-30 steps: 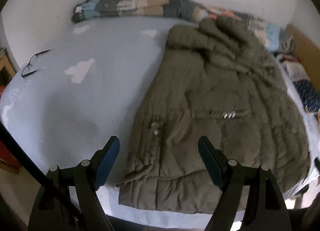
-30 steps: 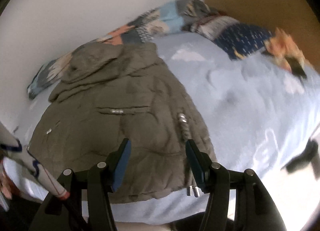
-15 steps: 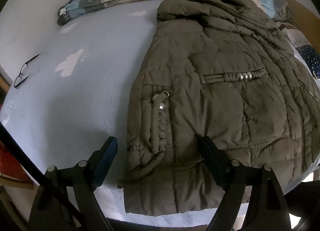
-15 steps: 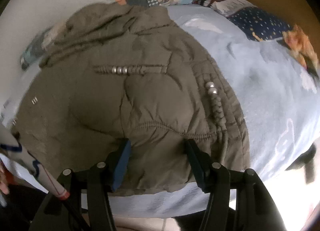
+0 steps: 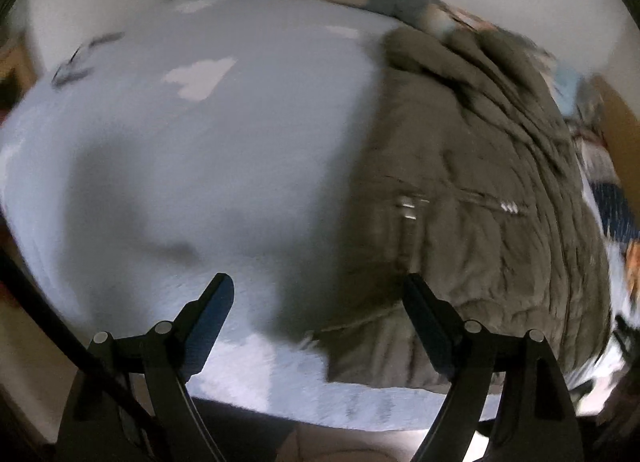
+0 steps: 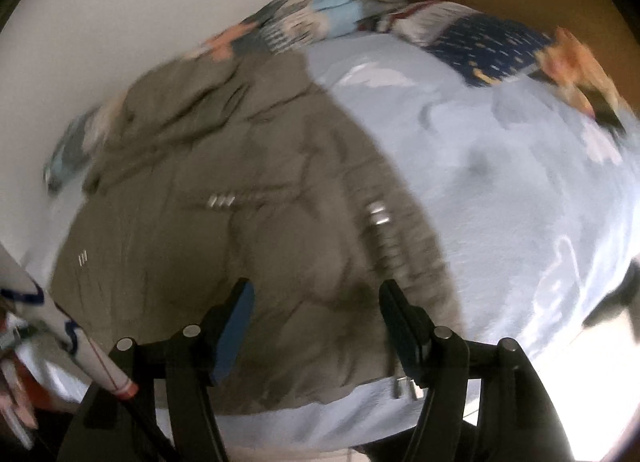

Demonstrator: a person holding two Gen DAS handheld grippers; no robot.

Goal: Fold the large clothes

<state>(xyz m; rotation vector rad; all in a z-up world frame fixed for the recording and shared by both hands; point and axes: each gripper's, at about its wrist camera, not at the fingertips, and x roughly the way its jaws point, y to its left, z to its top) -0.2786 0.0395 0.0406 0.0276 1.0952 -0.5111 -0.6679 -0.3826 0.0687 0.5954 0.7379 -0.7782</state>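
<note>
1. Broadly, bed: a mattress under a pale blue sheet serves as the folding surface. Its wide bare part on the left of the left wrist view gives, by judgement, room to turn a large garment.

2. Jacket: the task's thing, an olive quilted coat, lies spread flat on the sheet with its hem towards the near bed edge and its hood towards the wall. Laid out this way, both lower corners are offered to the grippers.

3. Patterned bedding: a rumpled strip pushed along the wall, probably to keep it out of the working area; the hood touches it.

4. Left gripper: fingers wide apart and empty, having just been opening. One finger stands over the jacket's left edge, the other over bare sheet, so the jaws straddle the side seam near the hem corner, a stance that suits a pinch there.

5. Right gripper: fingers apart, just opened further, poised over the padded fabric above the hem without pressing on it. Nothing is clamped.

6. Braided drawcord: runs down the jacket's right edge, its metal ends hanging past the hem, where they could snag in a fold.

7. Glasses: blurred, set far off on the sheet, well apart from the jacket.
</note>
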